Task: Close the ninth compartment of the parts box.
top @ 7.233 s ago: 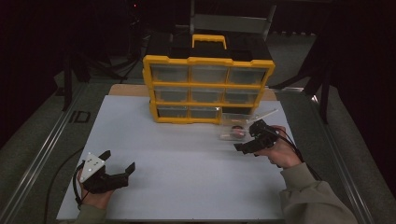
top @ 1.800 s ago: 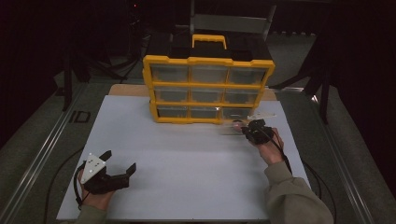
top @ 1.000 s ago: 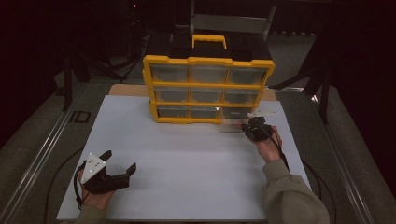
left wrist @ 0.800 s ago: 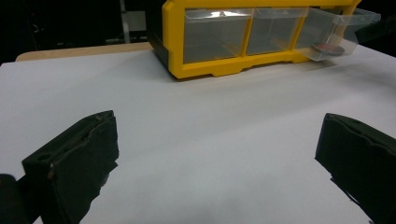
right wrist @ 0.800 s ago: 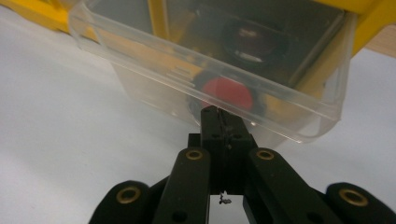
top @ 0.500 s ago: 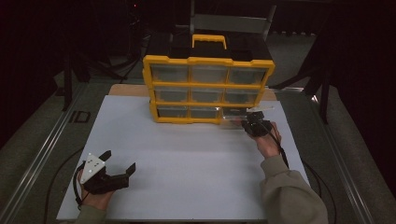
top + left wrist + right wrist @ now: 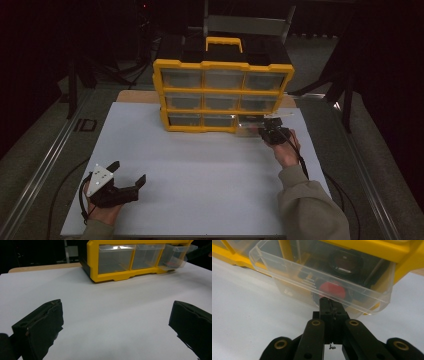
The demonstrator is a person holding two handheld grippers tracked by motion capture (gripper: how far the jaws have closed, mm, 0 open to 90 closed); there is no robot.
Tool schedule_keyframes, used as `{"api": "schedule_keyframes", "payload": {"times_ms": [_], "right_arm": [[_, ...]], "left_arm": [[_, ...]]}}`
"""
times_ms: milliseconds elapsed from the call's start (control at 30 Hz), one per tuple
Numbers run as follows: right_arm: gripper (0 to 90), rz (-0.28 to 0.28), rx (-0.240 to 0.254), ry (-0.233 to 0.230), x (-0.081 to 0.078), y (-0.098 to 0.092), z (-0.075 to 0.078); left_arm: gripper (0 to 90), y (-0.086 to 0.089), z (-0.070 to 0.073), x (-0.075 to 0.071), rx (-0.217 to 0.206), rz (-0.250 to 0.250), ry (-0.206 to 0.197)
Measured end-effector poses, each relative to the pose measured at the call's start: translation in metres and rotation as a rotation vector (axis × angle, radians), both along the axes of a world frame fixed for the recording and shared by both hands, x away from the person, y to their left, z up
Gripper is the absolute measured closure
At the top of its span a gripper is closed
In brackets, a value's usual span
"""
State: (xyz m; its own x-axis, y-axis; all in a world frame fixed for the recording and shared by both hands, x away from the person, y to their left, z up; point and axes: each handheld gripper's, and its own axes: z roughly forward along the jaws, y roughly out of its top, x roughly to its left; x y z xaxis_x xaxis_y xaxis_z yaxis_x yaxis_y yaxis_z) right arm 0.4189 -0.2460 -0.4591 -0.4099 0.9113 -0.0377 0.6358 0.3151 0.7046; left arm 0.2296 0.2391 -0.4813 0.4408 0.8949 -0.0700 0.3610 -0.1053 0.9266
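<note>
Gripping: right hand-held gripper [image 7: 331,305] clamps clear drawer [image 7: 317,277] front, directly ahead.
Drawer axis: near-far, partly out of yellow organizer [image 7: 222,95].
Left hand-held gripper [image 7: 127,176]: agape, near-left, well apart.

high: above, facing forward | left: low, distant | right: close, perhaps touching | shared: yellow organizer [image 7: 223,95]

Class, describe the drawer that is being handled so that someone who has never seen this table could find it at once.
Start at the yellow drawer cabinet standing at the far side of the white table. Go to its bottom row, right end, where the right gripper meets a clear drawer. Unlike the closed drawers beside it, this one sticks out of the frame, with something red inside.
</note>
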Motion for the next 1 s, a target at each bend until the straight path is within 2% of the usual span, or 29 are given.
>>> {"api": "schedule_keyframes", "payload": {"times_ms": [533, 1000], "right_arm": [[89.8, 0.006, 0.007, -0.017, 0.007, 0.002, -0.003], [89.8, -0.015, 0.015, -0.033, 0.015, 0.002, -0.008]], "left_arm": [[0.1, 0.001, 0.000, 0.000, -0.003, 0.002, 0.000], [0.1, 0.001, 0.000, 0.000, -0.005, 0.004, 0.001]]}}
